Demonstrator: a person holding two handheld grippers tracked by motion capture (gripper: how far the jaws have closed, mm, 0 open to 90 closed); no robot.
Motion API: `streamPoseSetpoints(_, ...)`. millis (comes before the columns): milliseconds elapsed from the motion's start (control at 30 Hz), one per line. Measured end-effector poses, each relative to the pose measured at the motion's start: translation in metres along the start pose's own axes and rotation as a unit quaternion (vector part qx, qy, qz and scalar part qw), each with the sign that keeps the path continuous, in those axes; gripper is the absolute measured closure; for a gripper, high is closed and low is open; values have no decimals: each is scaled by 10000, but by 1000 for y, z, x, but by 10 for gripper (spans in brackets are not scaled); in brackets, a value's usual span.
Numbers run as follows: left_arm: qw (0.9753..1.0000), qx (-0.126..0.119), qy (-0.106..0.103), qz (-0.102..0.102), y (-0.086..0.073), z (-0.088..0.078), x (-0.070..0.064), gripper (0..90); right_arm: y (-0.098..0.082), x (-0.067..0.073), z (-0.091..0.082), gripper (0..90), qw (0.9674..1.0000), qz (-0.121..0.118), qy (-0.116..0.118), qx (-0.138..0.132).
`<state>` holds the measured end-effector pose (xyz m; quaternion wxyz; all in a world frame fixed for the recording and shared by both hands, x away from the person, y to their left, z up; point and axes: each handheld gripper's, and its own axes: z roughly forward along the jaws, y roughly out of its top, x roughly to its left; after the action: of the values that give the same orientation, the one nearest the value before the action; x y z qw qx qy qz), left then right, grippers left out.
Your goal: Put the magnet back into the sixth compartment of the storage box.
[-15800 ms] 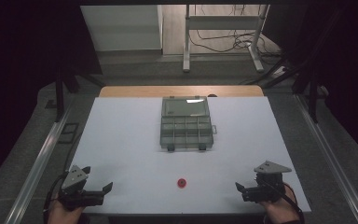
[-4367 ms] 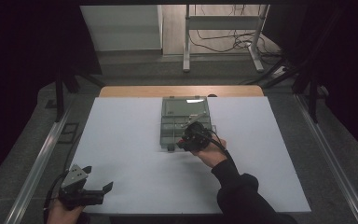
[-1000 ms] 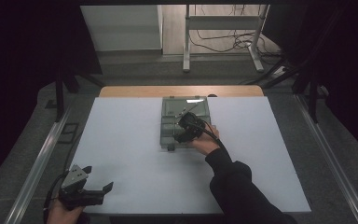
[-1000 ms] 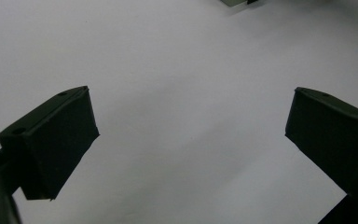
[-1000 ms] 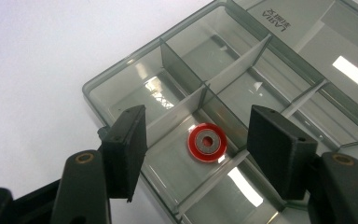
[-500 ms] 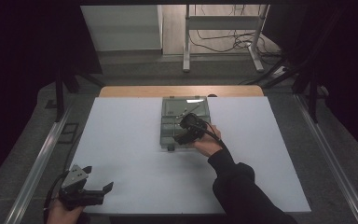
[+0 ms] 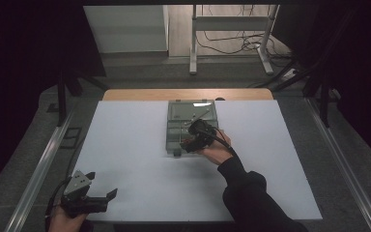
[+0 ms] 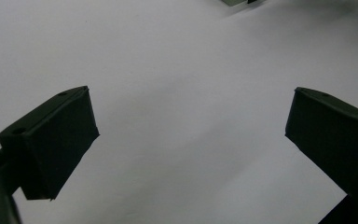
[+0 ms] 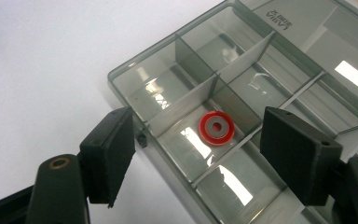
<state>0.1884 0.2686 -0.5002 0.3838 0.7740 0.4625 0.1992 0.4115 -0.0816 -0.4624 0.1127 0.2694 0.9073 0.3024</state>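
Observation:
A smoky clear compartment box lies open at the middle back of the white table. In the right gripper view a red ring with a grey centre lies flat on the floor of one compartment of the box. My right gripper hovers over that compartment. Its jaws have just been opening and stand apart on either side of the ring without touching it. My left gripper rests at the table's near left corner, open, with bare table between its jaws.
The box's lid is folded back toward the far side. A wooden strip runs along the table's far edge, and metal rails flank the table. A person's dark sleeve reaches in from the near right.
The red ring, once on the table near the front, now lies in a box compartment. The right gripper went from the near right corner to the box; the left stayed put.

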Motion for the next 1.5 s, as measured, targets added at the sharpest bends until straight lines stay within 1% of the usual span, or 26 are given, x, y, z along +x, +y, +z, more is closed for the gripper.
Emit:
streamPoseSetpoints(167,10000,0,2,7,0,0,0,24,-2,2,-4,271,10000,-1,3,-44)
streamPoseSetpoints(333,10000,-3,1,1,0,0,0,24,-3,4,-8,240,9999,5,-78,-101)
streamPoseSetpoints(400,10000,0,3,3,0,0,0,24,-4,4,-9,233,9999,54,-47,-128)
streamPoseSetpoints(500,10000,6,8,10,0,0,0,24,-5,4,-10,225,9999,44,-48,-135)
streamPoseSetpoints(567,10000,5,7,10,0,0,0,25,-6,4,-11,212,9998,80,-11,-160)
streamPoseSetpoints(633,10000,3,7,7,0,0,0,24,-7,5,-11,195,9999,68,-3,-159)
streamPoseSetpoints(667,10000,4,7,8,0,0,0,24,-8,5,-12,184,9998,65,-30,-173)
streamPoseSetpoints(867,10000,8,10,12,0,0,0,24,-12,5,-16,123,9997,124,-22,-216)
streamPoseSetpoints(1000,10000,9,13,16,0,0,0,25,-15,6,-18,74,9996,125,-40,-253)
streamPoseSetpoints(1100,10000,8,13,16,0,0,0,24,-17,6,-19,61,9996,100,-57,-268)
streamPoseSetpoints(1133,10000,7,14,16,0,0,0,24,-19,7,-19,45,9995,109,-65,-280)
streamPoseSetpoints(1333,10000,13,13,25,0,0,-1,24,-24,8,-22,24,9993,127,-85,-331)
streamPoseSetpoints(1400,10000,12,13,27,0,0,-1,24,-26,9,-23,22,9991,170,-68,-374)
streamPoseSetpoints(1500,10000,6,12,29,0,0,-1,24,-27,10,-23,14,9991,139,-83,-386)
